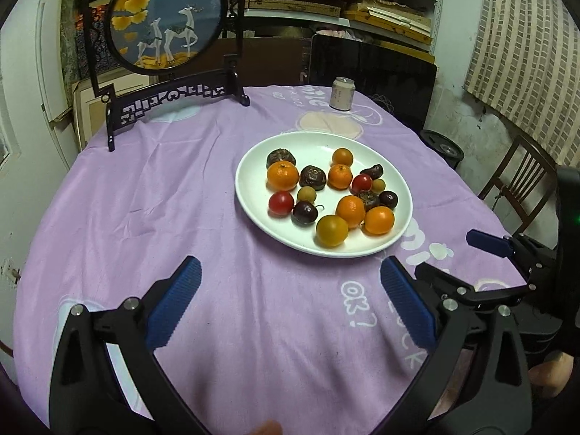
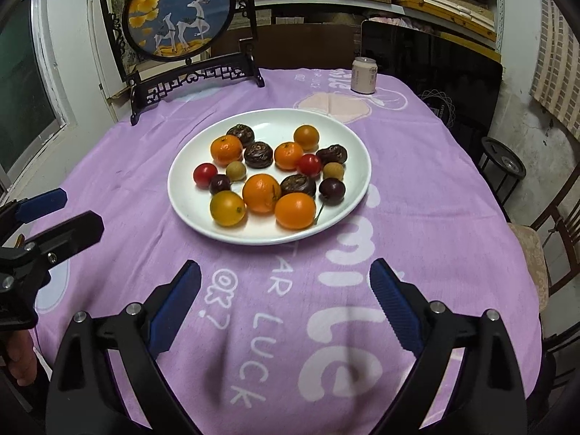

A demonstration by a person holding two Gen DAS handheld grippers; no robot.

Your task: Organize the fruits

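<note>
A white plate (image 1: 253, 166) (image 2: 188, 166) on the purple cloth holds mixed fruit: several oranges (image 1: 282, 175) (image 2: 261, 193), two red tomatoes (image 1: 281, 203) (image 2: 205, 175), dark plums (image 1: 305, 212) (image 2: 331, 190), wrinkled dark fruits (image 1: 312, 177) (image 2: 258, 154) and small pale yellow ones (image 1: 306, 194) (image 2: 236, 170). My left gripper (image 1: 290, 272) is open and empty above the cloth, short of the plate. My right gripper (image 2: 284, 272) is open and empty, also short of the plate. Each gripper shows at the side of the other's view, the right (image 1: 487, 243) and the left (image 2: 43, 201).
A framed round deer picture on a dark stand (image 1: 165, 18) (image 2: 179, 14) stands at the table's back left. A drink can (image 1: 341, 93) (image 2: 364, 75) stands at the back. A wooden chair (image 1: 514, 181) and a black stool (image 2: 504, 163) are to the right of the table.
</note>
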